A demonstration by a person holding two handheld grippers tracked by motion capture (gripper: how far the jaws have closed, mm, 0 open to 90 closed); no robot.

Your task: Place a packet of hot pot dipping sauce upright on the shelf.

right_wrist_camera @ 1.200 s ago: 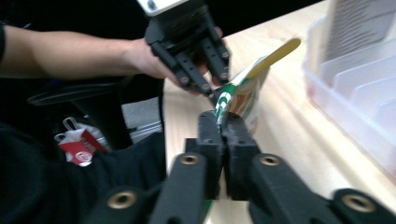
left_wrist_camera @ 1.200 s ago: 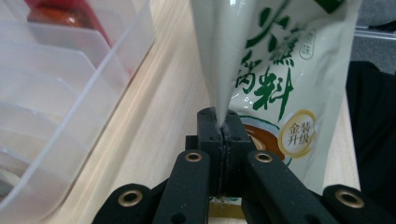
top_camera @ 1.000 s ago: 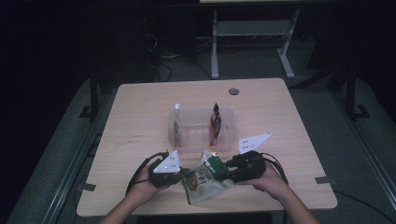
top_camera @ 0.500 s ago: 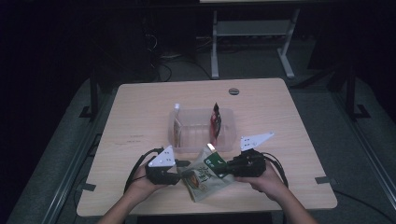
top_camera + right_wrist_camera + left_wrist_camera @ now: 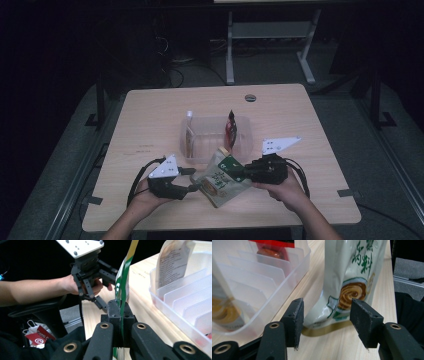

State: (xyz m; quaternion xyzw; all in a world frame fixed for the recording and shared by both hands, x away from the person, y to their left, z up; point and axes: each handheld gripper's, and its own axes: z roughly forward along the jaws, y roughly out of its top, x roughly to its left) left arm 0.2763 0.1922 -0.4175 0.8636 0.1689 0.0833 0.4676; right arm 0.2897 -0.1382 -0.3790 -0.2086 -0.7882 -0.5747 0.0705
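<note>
A green-and-white snack pouch (image 5: 220, 181) sits tilted over the table's near edge, between my two grippers. My right gripper (image 5: 240, 172) is shut on its upper edge; in the right gripper view the pads (image 5: 113, 312) pinch the thin pouch edge (image 5: 123, 282). My left gripper (image 5: 192, 180) is at the pouch's lower end. Its jaws have just been opening. In the left gripper view the pouch's bottom (image 5: 347, 285) stands between the open pads (image 5: 297, 315), which do not press on it.
A clear plastic bin (image 5: 200, 155) with dividers stands just beyond the pouch. It holds a red packet (image 5: 230, 125) on its right side and a pale packet (image 5: 189, 131) on its left. A round hole (image 5: 250, 97) lies in the far tabletop.
The left gripper's jaws have opened off the pouch's bottom. The right gripper has closed on the pouch's top edge. Both hands have stayed roughly in place.
</note>
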